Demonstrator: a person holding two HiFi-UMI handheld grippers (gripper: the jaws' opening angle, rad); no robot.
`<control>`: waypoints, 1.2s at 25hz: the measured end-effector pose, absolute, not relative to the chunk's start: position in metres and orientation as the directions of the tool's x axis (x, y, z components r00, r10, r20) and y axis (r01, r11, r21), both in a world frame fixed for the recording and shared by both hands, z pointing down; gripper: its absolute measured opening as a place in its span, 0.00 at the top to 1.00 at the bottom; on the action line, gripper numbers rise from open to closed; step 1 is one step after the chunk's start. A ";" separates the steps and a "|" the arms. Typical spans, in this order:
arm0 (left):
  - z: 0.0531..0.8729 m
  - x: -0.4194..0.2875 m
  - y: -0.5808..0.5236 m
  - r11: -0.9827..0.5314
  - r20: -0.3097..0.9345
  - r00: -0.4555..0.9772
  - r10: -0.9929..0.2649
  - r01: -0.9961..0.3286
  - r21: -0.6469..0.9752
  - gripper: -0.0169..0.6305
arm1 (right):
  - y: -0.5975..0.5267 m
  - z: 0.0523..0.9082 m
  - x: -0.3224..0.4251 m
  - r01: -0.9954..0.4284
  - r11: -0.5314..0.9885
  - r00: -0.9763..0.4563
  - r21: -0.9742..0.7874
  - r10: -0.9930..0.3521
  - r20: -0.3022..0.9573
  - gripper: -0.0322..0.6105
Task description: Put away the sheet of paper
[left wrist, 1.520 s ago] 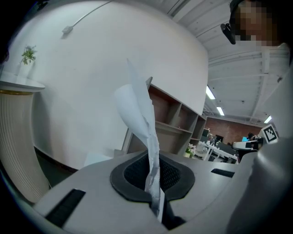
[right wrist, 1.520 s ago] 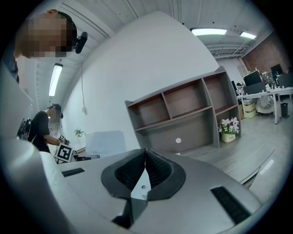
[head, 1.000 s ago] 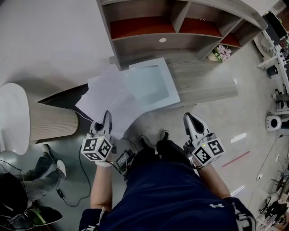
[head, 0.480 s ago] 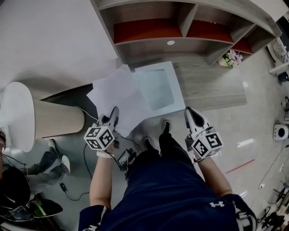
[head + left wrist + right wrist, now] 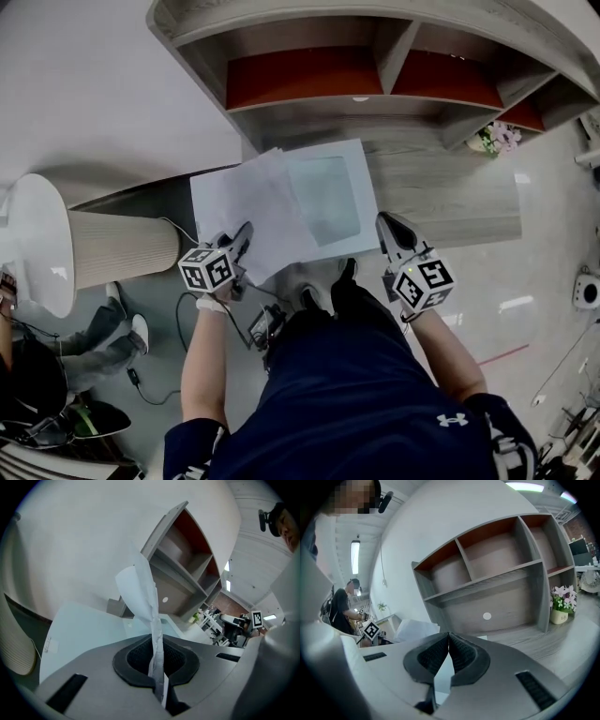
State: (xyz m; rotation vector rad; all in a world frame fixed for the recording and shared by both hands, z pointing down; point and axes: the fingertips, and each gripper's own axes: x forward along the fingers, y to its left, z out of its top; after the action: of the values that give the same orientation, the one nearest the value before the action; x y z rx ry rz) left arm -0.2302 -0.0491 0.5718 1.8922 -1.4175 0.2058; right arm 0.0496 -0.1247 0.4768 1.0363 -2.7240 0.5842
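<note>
The white sheet of paper (image 5: 251, 206), near corner pinched in the left gripper (image 5: 245, 234), spreads over the desk's (image 5: 441, 187) left edge.

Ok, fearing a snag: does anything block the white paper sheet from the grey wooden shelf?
Nothing visible does: the white paper sheet, clamped in the left gripper, hangs over a pale blue folder lying before the open grey wooden shelf.
</note>
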 end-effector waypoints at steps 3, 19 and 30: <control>0.588 -0.234 -0.056 -0.084 0.554 0.388 -0.737 -0.866 0.494 0.95 | -0.142 0.485 0.049 -0.652 0.686 -0.758 -0.323 -0.580 0.298 0.93; 0.658 -0.245 -0.071 -0.013 0.714 0.474 -0.516 -0.837 0.547 0.95 | -0.189 0.537 0.058 -0.635 0.673 -0.768 -0.379 -0.497 0.403 0.93; 0.680 -0.258 -0.085 0.027 0.704 0.550 -0.448 -0.779 0.626 0.95 | -0.203 0.595 0.041 -0.716 0.612 -0.678 -0.334 -0.498 0.540 0.93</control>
State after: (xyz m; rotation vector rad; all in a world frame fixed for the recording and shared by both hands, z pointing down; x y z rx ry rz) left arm -0.2584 -0.0853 0.6800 1.6086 -1.0627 0.3505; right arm 0.0406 -0.2031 0.5954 0.9694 -2.4441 0.7569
